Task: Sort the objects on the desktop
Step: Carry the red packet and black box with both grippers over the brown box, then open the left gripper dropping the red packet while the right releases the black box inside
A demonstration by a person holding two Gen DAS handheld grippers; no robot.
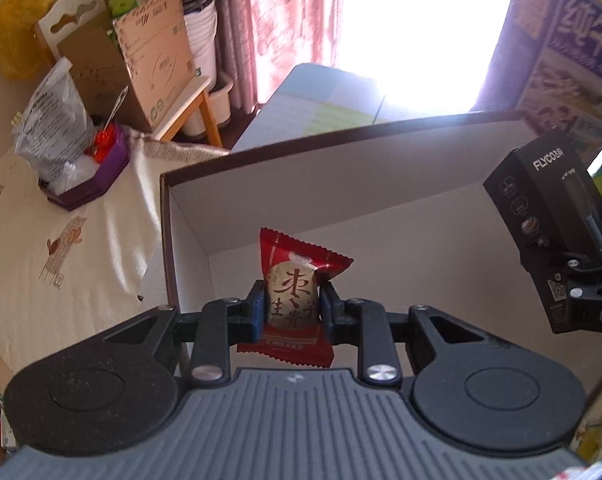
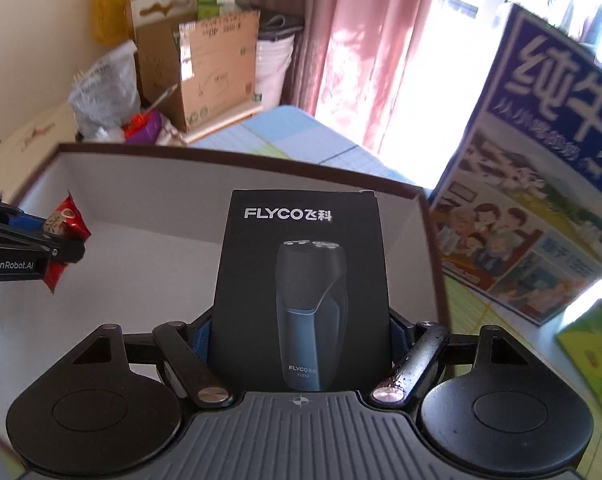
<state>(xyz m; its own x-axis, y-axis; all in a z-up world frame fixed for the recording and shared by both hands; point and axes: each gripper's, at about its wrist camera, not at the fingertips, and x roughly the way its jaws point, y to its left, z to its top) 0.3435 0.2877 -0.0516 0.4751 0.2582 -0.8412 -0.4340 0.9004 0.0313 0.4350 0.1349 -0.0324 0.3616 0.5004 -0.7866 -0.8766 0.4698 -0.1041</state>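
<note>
Closest to my left wrist camera, low in the centre of the frame, my left gripper (image 1: pixel 292 306) is clamped on a red snack packet (image 1: pixel 297 292), its blue pads (image 1: pixel 258 307) pressing the packet's waist from both sides so the crimped top stands up and the lower seam hangs toward the lens. Behind the packet opens a large white-lined box (image 1: pixel 381 208) with a dark brown rim, filling the middle of the frame; I hold the packet above its interior, near the left wall. At the right edge of that view my right gripper holds a black FLYCO shaver box (image 1: pixel 541 208), tilted, also over the open box. From my right wrist camera, my right gripper (image 2: pixel 299 340) grips the shaver box (image 2: pixel 301 280) by its lower sides, upright in the centre of the frame, printed shaver facing the lens, with the white-lined box (image 2: pixel 141 184) behind and below it. At the left edge of this view my left gripper (image 2: pixel 59 236) shows with the red packet (image 2: pixel 69 220) in its tips. In the upper left of both views sit a purple tray (image 1: pixel 101 176) on a pale patterned tablecloth (image 1: pixel 61 240) and a brown cardboard carton (image 2: pixel 217 64). A tall blue milk carton box (image 2: pixel 541 160) stands at the right, just beside the open box.
</note>
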